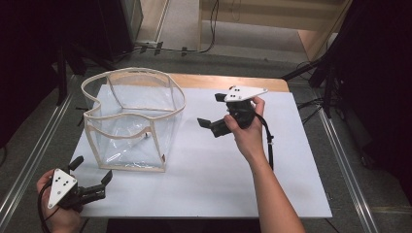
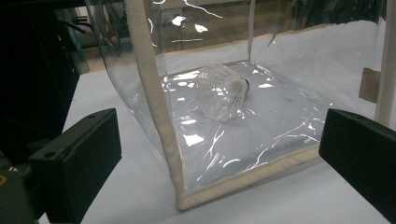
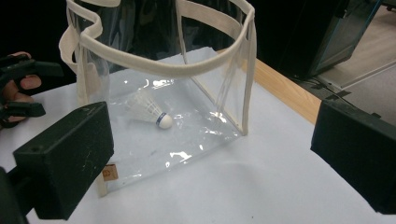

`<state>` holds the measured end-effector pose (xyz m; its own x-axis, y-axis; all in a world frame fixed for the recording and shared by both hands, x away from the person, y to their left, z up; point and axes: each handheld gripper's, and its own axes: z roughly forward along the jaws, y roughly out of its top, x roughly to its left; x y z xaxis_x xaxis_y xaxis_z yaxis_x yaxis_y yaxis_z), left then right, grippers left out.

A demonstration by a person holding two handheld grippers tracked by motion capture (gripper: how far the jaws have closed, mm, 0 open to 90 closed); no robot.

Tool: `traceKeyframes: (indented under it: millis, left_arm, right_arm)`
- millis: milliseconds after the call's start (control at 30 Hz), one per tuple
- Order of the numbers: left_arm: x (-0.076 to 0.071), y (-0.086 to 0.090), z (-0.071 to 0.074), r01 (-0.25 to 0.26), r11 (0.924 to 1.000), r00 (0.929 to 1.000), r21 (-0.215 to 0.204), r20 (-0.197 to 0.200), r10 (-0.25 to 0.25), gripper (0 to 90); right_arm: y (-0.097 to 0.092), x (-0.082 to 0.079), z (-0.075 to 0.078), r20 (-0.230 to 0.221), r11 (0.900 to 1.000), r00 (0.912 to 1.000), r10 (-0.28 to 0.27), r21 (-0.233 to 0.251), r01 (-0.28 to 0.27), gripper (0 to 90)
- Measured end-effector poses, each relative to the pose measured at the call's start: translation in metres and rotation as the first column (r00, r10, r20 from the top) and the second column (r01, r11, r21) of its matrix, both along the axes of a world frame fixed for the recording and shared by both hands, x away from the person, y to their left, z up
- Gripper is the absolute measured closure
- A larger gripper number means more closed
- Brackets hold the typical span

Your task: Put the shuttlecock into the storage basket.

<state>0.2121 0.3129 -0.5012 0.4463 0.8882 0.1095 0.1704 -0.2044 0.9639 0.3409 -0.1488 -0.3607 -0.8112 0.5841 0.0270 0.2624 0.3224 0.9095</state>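
On the white table (image 1: 291, 160), shuttlecock (image 3: 150, 110) lies inside the clear bag (image 1: 133, 121); left gripper (image 1: 90, 179) and right gripper (image 1: 210, 110) fingers spread empty, so nudging a soft wall could collapse the bag.

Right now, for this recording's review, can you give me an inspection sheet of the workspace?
Surface: white tabletop with a wooden edge at the far side.
Job's things: clear plastic bag with cream fabric trim, upright and open; white feathered shuttlecock lying inside on its floor.
Clutter: nothing seen.
Grippers: left gripper open near the bag's corner; right gripper open beside the bag; both empty.
Cables: black cable trailing from the right gripper.
Surroundings: dark stands, grey floor, floor cables.
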Motion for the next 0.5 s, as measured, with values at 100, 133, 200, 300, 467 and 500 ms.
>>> traceKeyframes:
  millis: [100,133,200,300,467,500]
  left_arm:
    - [0.000,0.000,0.000,0.000,1.0000,1.0000,-0.002,0.000,0.000,0.0]
    - [0.000,0.000,0.000,-0.002,1.0000,1.0000,0.000,-0.001,0.002,0.0]
    - [0.000,0.000,0.000,-0.002,1.0000,1.0000,0.001,-0.002,0.002,0.0]
    - [0.000,0.000,0.000,-0.002,1.0000,1.0000,0.002,-0.002,0.002,0.0]
    - [0.000,0.000,0.000,-0.002,1.0000,1.0000,0.001,-0.002,0.002,0.0]
    - [0.000,0.000,0.000,-0.003,1.0000,1.0000,0.001,-0.002,0.003,0.0]
  right_arm:
    - [-0.006,-0.002,-0.004,-0.003,1.0000,1.0000,-0.002,0.005,0.002,0.0]
    - [-0.008,-0.004,-0.005,-0.008,1.0000,1.0000,-0.006,0.007,0.006,0.0]
    - [-0.013,-0.006,-0.007,-0.008,0.9999,0.9999,-0.010,0.012,0.010,0.0]
    - [-0.019,-0.008,-0.010,-0.005,0.9996,0.9998,-0.019,0.020,0.019,0.0]
    - [-0.028,-0.012,-0.015,-0.010,0.9991,0.9995,-0.030,0.028,0.030,0.0]
    - [-0.030,-0.013,-0.016,-0.012,0.9990,0.9994,-0.033,0.031,0.033,0.0]
